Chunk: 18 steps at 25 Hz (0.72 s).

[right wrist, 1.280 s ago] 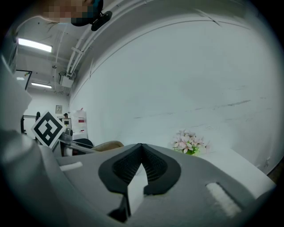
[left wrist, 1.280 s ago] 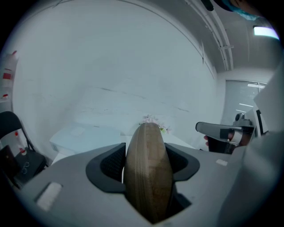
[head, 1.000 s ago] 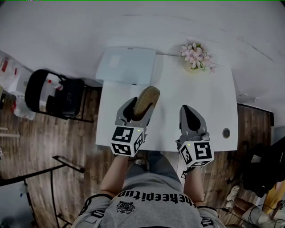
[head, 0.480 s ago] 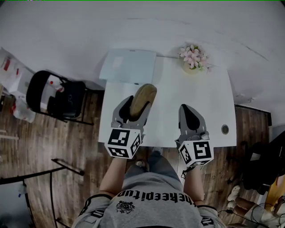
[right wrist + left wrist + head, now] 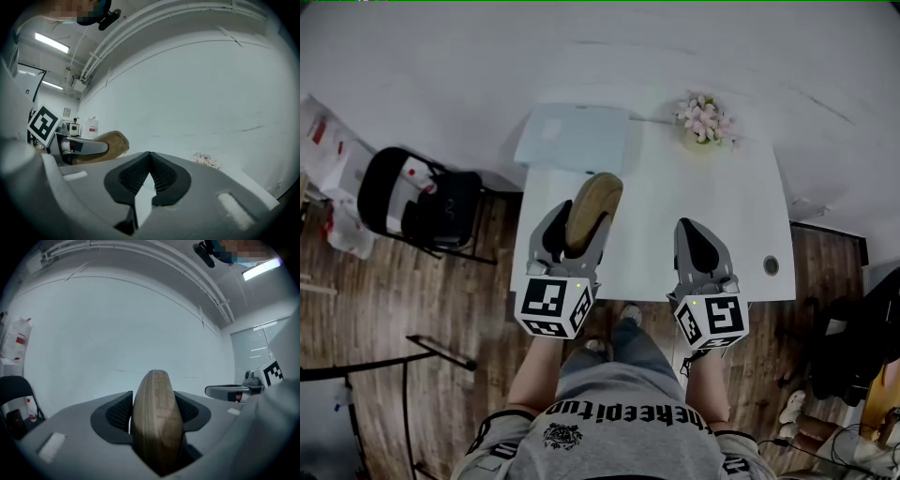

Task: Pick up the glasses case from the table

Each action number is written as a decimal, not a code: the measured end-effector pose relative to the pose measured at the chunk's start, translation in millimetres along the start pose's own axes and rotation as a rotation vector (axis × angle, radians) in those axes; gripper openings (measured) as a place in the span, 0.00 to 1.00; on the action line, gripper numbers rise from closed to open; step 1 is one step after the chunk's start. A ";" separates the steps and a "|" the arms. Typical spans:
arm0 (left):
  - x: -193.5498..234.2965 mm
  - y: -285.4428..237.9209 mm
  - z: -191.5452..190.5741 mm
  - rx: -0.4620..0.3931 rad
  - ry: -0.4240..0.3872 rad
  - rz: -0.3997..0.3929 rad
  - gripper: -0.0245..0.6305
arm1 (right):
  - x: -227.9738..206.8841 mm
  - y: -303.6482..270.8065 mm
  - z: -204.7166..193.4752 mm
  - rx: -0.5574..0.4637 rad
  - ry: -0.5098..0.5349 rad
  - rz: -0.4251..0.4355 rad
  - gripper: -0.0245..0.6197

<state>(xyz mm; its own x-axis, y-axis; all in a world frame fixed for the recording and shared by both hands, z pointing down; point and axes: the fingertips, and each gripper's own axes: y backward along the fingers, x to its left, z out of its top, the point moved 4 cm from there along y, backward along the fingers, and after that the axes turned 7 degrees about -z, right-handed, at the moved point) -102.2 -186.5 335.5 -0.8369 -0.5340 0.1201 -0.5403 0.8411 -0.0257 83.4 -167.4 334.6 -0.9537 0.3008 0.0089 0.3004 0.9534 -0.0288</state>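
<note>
Evidently the pick-up is finishing: the left gripper (image 5: 577,221) is clamping the glasses case (image 5: 594,195) between its jaws, the case sticking out ahead of them, seemingly clear of the table (image 5: 675,197) below. Beside it the right gripper (image 5: 697,234) is idling, closed and empty. Next: keeping that squeeze steady
</note>
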 end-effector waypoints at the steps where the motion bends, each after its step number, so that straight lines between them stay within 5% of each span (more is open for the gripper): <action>1: -0.5 4.5 1.7 -0.008 -0.003 0.004 0.45 | 2.2 2.7 1.2 -0.003 0.001 0.001 0.04; 18: -13.1 66.5 17.3 -0.099 -0.039 0.018 0.45 | 29.7 49.8 14.7 -0.048 0.034 -0.023 0.04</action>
<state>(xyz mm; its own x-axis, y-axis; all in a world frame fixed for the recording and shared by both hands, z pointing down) -128.6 -125.0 315.1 -0.8501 -0.5202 0.0819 -0.5157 0.8538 0.0707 69.7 -111.4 318.7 -0.9596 0.2782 0.0431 0.2792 0.9600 0.0201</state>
